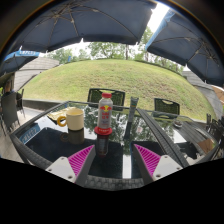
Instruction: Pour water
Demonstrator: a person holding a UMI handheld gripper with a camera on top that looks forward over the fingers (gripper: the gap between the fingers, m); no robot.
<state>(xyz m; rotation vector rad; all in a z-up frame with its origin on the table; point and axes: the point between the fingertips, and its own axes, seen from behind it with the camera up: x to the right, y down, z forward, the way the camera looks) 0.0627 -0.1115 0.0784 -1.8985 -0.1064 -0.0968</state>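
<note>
A clear plastic bottle with a red label and red cap stands upright on the dark glass table, just beyond my fingers and a little left of the middle between them. A cream mug with a yellowish handle stands on the table to the bottle's left. My gripper is open and empty; its magenta pads sit wide apart, short of the bottle.
The glass table has metal frame bars running across it. Dark chairs stand at the far side. Beyond are a grass slope, trees and patio umbrellas overhead.
</note>
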